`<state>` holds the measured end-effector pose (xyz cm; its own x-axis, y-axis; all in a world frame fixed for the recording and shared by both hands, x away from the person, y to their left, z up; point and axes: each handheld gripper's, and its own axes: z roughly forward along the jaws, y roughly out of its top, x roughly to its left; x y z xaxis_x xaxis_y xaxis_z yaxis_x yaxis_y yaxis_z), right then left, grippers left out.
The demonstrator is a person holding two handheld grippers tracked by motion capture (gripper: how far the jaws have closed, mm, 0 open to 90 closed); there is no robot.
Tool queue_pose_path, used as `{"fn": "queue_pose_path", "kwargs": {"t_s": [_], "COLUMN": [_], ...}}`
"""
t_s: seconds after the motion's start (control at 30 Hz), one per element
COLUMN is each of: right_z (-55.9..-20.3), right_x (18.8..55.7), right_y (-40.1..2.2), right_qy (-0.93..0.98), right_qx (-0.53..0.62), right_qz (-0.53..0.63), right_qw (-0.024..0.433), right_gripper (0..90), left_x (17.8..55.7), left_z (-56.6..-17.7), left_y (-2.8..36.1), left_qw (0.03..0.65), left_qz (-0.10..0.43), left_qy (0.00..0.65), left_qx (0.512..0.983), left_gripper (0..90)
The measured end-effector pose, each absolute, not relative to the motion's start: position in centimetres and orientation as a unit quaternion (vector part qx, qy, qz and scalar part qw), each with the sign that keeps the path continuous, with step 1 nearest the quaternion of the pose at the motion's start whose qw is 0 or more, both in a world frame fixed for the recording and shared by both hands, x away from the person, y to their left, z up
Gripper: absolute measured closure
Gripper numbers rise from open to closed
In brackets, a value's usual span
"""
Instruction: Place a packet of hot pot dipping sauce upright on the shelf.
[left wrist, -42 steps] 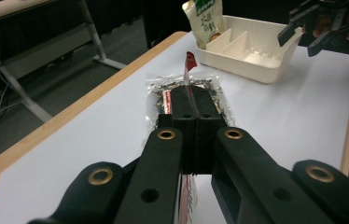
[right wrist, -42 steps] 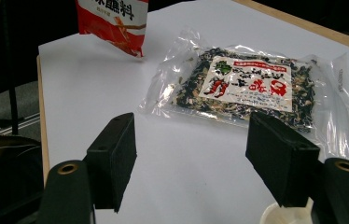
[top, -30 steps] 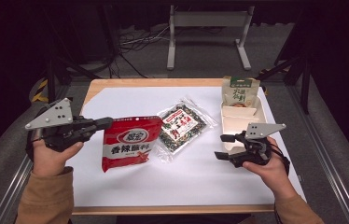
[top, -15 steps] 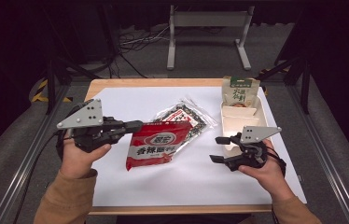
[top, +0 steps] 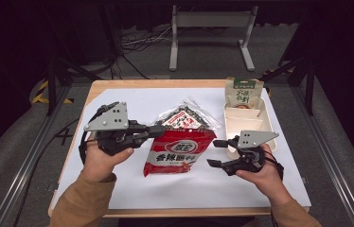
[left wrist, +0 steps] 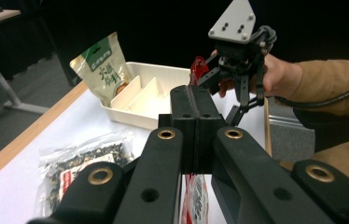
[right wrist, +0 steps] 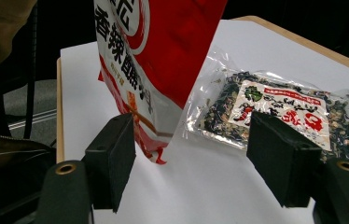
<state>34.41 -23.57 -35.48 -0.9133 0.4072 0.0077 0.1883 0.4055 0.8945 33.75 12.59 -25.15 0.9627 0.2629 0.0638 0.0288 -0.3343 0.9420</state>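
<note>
Your left claw [top: 158,130] clamped on top edge of red snack bag [top: 180,151], bag lifted off counter [top: 132,101], hanging between both claws. Your right claw [top: 217,152] open, empty, just beside bag. Green pouch [top: 244,92] already stands in divided white tray [top: 260,124]. Judged remaining: red bag and clear seaweed packet [top: 184,118] into tray.

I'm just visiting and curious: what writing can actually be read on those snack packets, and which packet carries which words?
"香辣" opens the large dark line on the red foil snack bag held by the left gripper; its later characters and white round logo are too blurred.
Green and beige stand-up pouch in the white divided tray: big dark characters, not sharp enough to read.
Clear packet of dark seaweed snack: red and white label, print too small.
</note>
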Motion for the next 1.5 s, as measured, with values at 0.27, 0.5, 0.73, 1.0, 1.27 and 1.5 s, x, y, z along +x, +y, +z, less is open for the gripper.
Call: {"fn": "queue_pose_path", "kwargs": {"t_s": [0.27, 0.5, 0.73, 1.0, 1.27, 1.5], "right_z": [-36.0, -36.3, -36.8, -37.3, -37.0, -36.5], "right_x": [34.7, 34.8, 35.0, 35.1, 35.1, 35.1], "right_y": [-23.0, -22.5, -21.9, -21.6, -21.8, -22.2], "right_qy": [0.825, 0.822, 0.819, 0.815, 0.821, 0.824], "right_qx": [0.184, 0.183, 0.17, 0.16, 0.137, 0.113], "right_qz": [0.524, 0.532, 0.541, 0.55, 0.548, 0.552], "right_qw": [0.103, 0.094, 0.089, 0.089, 0.082, 0.065], "right_gripper": [29.9, 29.9, 31.4, 35.6, 67.6, 86.2], "left_x": [34.1, 34.2, 34.3, 34.3, 34.3, 34.3], "left_z": [-25.5, -25.9, -26.2, -26.3, -26.2, -26.2], "left_y": [11.1, 9.8, 9.1, 9.0, 9.1, 9.2], "left_qw": [0.574, 0.572, 0.569, 0.57, 0.57, 0.572], "left_qz": [0.097, 0.092, 0.089, 0.088, 0.09, 0.088], "left_qy": [0.085, 0.083, 0.078, 0.079, 0.079, 0.082], "left_qx": [0.809, 0.811, 0.814, 0.813, 0.813, 0.811], "left_gripper": [90.0, 90.0, 90.0, 90.0, 90.0, 90.0]}}
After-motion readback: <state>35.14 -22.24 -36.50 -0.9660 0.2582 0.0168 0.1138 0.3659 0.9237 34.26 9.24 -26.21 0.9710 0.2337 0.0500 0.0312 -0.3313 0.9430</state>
